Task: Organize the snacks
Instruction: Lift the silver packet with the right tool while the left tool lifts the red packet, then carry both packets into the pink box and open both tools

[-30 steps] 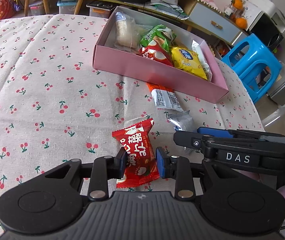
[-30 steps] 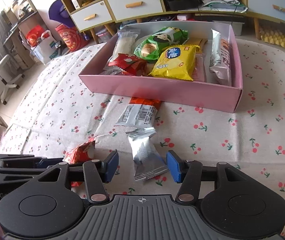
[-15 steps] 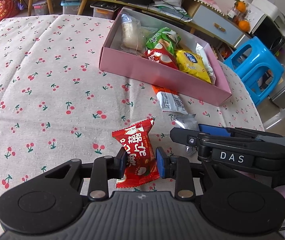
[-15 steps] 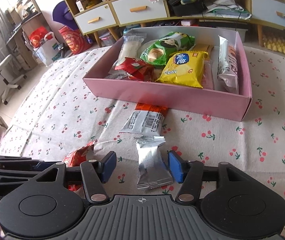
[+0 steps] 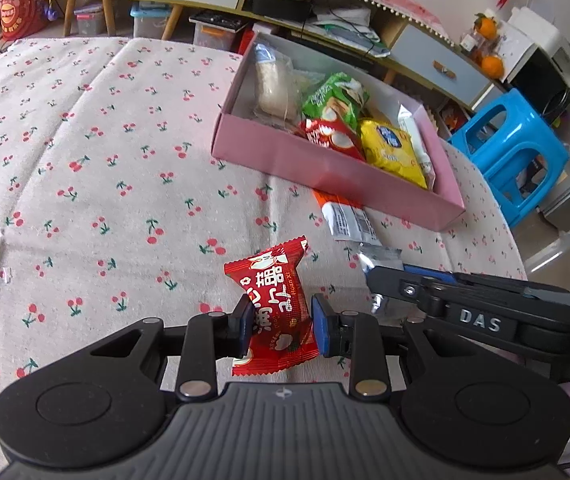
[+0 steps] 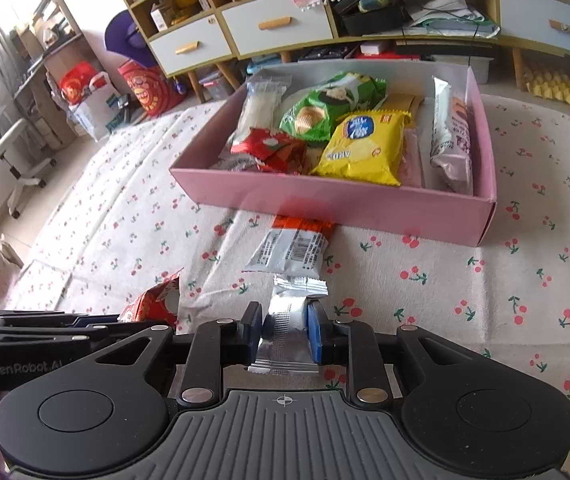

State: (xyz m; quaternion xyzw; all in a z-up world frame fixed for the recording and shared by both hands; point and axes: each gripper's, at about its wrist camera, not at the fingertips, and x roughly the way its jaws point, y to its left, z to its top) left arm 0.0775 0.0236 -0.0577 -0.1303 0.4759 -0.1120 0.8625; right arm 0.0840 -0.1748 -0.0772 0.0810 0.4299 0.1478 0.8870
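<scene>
left gripper [image 5: 278,325]: a red snack packet [image 5: 275,300] is being pinched between its blue pads, jaws clamped on the packet's middle, so the wrapper is being held nearly upright, just on the near side of the pink box [image 5: 325,168]

right gripper [image 6: 283,330]: its jaws have just been closing and are now being pressed onto a silver foil packet [image 6: 287,320]; the foil is being squeezed at its waist, crimped top end sticking out toward the pink box

pink box: it's being used as the landmark here, sitting open on the cherry-print tablecloth [image 5: 85,168], with its long front wall facing both grippers

inside the box: a yellow biscuit pack [image 6: 365,148], a green chip bag [image 6: 325,108], a small red packet [image 6: 273,150], a clear-wrapped pale roll [image 6: 261,108] at the left end and a white-and-pink wrapper [image 6: 451,136] along the right wall are being kept in there, all touching or overlapping

orange-and-white packet [image 6: 295,242]: being left flat on the cloth, barcode side up, orange end right against the box's front wall, between the box and the foil packet

beyond the box: low drawer units [image 6: 269,28] are being seen behind it, and a blue plastic stool [image 5: 517,156] off its right end
</scene>
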